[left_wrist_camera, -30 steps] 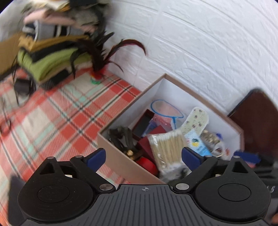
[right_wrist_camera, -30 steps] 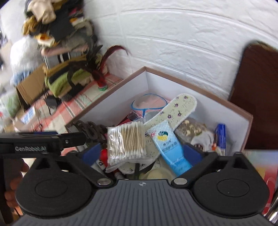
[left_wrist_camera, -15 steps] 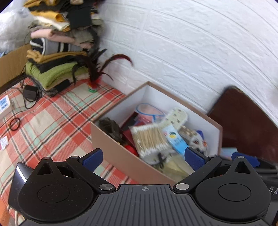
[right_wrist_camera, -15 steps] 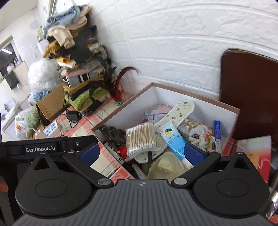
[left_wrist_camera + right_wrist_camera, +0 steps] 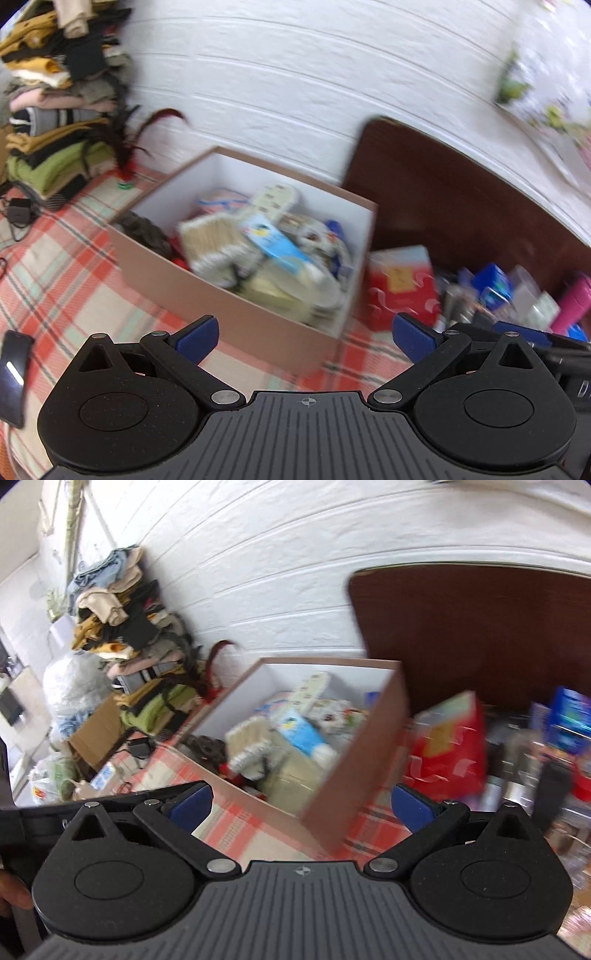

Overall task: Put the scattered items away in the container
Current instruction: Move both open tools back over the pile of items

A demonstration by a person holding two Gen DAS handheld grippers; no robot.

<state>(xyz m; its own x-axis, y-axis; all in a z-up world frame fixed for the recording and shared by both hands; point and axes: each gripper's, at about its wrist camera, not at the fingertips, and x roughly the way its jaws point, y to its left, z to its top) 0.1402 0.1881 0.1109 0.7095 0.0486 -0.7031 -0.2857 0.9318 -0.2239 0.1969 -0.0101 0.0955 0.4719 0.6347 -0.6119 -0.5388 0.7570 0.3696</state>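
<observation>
Ahead of the left tool point(image 5: 306, 332), whose blue fingertips stand wide apart with nothing between them, the cardboard box point(image 5: 207, 284) sits on the plaid cloth point(image 5: 55, 266), heaped with cotton swabs point(image 5: 212, 240), a blue tube point(image 5: 273, 243) and an insole point(image 5: 273, 195). Just ahead of the right tool point(image 5: 302, 804), equally spread and empty, the same box shows, with a red package point(image 5: 448, 746) close beside it toward that tool's right finger.

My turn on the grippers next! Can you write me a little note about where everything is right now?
Left gripper: open, empty, hanging before the cardboard box.
Right gripper: open, empty, near the box's right corner.
Done: cotton swabs, a blue tube and an insole are in the box.
Left: a red packet and blurry clutter right of the box.
</observation>
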